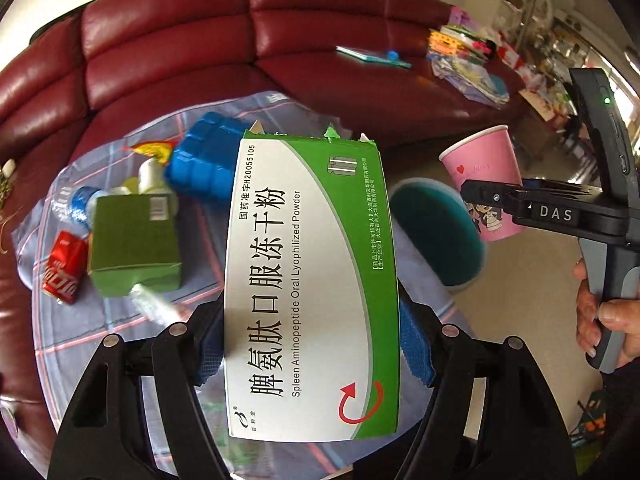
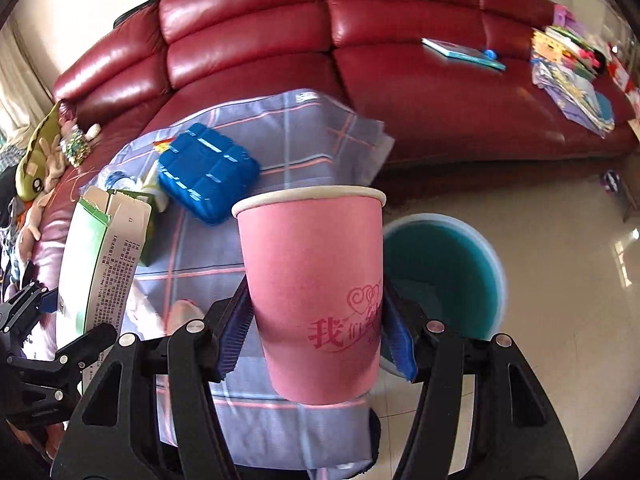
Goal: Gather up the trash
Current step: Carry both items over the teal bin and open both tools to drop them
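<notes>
A green-and-white cardboard medicine box (image 1: pixel 308 280) and pink paper cup (image 2: pixel 312 300) stood out against a dark-red leather sofa (image 2: pixel 360 40) and lilac plaid cloth (image 2: pixel 280 140).

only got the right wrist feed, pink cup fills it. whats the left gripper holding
Observer: The left gripper is clamped on a green and white medicine box, held upright.
Operator: any trash left on the cloth that i cant see
Observer: Yes, a red cola can lies on the checked cloth beside a smaller green box.
Operator: anything on the cup's far side
Observer: A cartoon couple is printed on the pink cup, just under the right gripper.
</notes>
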The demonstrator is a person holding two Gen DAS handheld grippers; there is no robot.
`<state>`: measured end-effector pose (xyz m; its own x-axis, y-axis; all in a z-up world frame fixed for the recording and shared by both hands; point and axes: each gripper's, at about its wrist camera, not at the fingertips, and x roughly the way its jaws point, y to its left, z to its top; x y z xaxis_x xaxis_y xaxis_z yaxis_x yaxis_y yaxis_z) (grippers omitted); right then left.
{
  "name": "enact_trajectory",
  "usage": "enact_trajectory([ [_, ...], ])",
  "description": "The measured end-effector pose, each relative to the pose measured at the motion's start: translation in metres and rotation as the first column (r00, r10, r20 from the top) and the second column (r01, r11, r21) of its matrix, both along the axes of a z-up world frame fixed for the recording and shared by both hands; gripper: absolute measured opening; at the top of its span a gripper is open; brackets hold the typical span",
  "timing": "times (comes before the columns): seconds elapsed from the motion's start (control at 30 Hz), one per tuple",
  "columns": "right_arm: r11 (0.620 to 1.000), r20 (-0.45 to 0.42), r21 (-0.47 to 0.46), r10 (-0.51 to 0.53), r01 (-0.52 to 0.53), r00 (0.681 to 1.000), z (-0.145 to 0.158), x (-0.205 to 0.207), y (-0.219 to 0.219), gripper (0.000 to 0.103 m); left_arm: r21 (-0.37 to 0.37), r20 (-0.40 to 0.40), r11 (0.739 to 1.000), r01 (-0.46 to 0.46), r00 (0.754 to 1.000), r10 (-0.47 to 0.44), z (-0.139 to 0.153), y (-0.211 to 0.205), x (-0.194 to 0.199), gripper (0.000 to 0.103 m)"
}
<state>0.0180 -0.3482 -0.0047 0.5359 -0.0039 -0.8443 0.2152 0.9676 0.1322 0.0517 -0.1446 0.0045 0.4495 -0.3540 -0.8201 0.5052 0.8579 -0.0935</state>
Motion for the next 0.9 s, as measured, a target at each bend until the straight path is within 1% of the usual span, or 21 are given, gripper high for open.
enact_trajectory([
  [0.1,0.996,-0.005,-0.002,-0.085,0.085,0.996,-0.005,-0.021,-0.048,0.057,0.001,-0.026,0.997,0.081,0.996,-0.081,-0.006,-0.044,0.006,0.073],
  [0.2,0.989,-0.013,-0.001,-0.149,0.149,0.989,-0.013,-0.040,-0.088,0.057,0.025,-0.043,0.988,0.154,0.987,-0.153,-0.017,-0.090,0.011,0.073],
  [0.27,0.984,-0.023,0.005,-0.179,0.179,0.984,-0.020,-0.050,-0.108,0.057,0.043,-0.054,0.980,0.193,0.980,-0.191,-0.025,-0.116,0.015,0.073],
  [0.4,0.974,-0.044,0.025,-0.223,0.224,0.974,-0.035,-0.064,-0.138,0.058,0.066,-0.113,0.966,0.248,0.964,-0.240,-0.049,-0.163,0.030,0.073],
  [0.5,0.967,-0.062,0.042,-0.247,0.250,0.967,-0.049,-0.068,-0.155,0.058,0.087,-0.168,0.955,0.284,0.949,-0.267,-0.069,-0.194,0.040,0.073],
  [0.63,0.961,-0.086,0.057,-0.264,0.270,0.961,-0.064,-0.074,-0.169,0.058,0.139,-0.195,0.939,0.314,0.939,-0.284,-0.093,-0.226,0.044,0.073],
  [0.7,0.960,-0.097,0.059,-0.266,0.272,0.959,-0.070,-0.073,-0.172,0.058,0.151,-0.214,0.934,0.323,0.933,-0.288,-0.104,-0.236,0.048,0.073],
  [0.8,0.958,-0.106,0.069,-0.270,0.278,0.957,-0.075,-0.071,-0.172,0.058,0.175,-0.232,0.929,0.325,0.931,-0.282,-0.117,-0.245,0.055,0.073],
  [0.9,0.958,-0.113,0.071,-0.268,0.277,0.957,-0.079,-0.067,-0.172,0.058,0.194,-0.230,0.930,0.312,0.936,-0.266,-0.125,-0.249,0.062,0.075],
])
